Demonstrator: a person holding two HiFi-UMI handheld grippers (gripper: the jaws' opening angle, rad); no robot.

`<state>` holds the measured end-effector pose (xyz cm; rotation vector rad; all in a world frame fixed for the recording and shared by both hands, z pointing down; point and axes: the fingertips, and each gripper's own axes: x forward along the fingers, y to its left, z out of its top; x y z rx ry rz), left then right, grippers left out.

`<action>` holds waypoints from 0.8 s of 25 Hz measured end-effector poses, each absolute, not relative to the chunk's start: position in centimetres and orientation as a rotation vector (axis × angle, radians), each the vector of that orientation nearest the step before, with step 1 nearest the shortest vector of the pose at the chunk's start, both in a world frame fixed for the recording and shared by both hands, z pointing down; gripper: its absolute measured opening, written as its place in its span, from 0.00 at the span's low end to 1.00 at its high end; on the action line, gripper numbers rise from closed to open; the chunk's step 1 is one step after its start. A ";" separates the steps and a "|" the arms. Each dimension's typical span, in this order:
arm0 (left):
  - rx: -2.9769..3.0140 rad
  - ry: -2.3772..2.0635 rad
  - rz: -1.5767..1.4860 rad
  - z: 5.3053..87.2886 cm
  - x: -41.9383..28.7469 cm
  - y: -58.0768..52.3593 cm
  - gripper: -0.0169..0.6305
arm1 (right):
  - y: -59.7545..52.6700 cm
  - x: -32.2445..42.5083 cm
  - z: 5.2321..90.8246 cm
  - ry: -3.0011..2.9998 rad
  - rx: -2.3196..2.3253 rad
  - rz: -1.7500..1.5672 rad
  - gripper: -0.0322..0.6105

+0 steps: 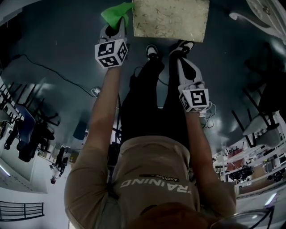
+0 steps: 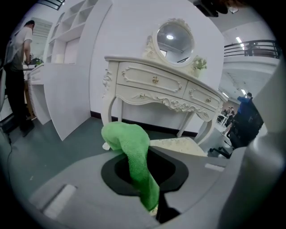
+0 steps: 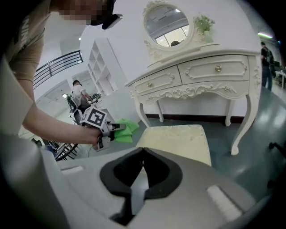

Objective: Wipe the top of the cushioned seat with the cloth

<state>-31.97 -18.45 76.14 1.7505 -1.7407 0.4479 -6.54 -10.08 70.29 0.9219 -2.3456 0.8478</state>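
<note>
A cream cushioned seat stands in front of me on the floor; it also shows as a pale pad before the dressing table. My left gripper is shut on a green cloth, held just left of the seat's edge and off its top. In the left gripper view the cloth bunches up and hangs over the jaws, with the seat behind it. My right gripper is shut with nothing in it, low near the seat's front edge. The right gripper view shows the left gripper with the cloth.
A white ornate dressing table with an oval mirror stands behind the seat. White shelving is to its left. A person stands far left. Cables run on the dark floor. My feet are near the seat.
</note>
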 end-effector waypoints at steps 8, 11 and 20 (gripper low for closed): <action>1.683 -1.712 0.474 83.3 -29.4 -20.1 0.10 | -8.1 -2.5 72.5 -2.281 0.950 0.875 0.05; 1.700 -1.676 0.508 84.5 -27.5 -21.1 0.10 | -8.4 -0.4 73.1 -2.261 0.978 0.889 0.05; 1.735 -1.591 0.590 84.9 -18.5 -22.5 0.10 | -10.8 5.9 73.3 -2.273 1.027 0.934 0.05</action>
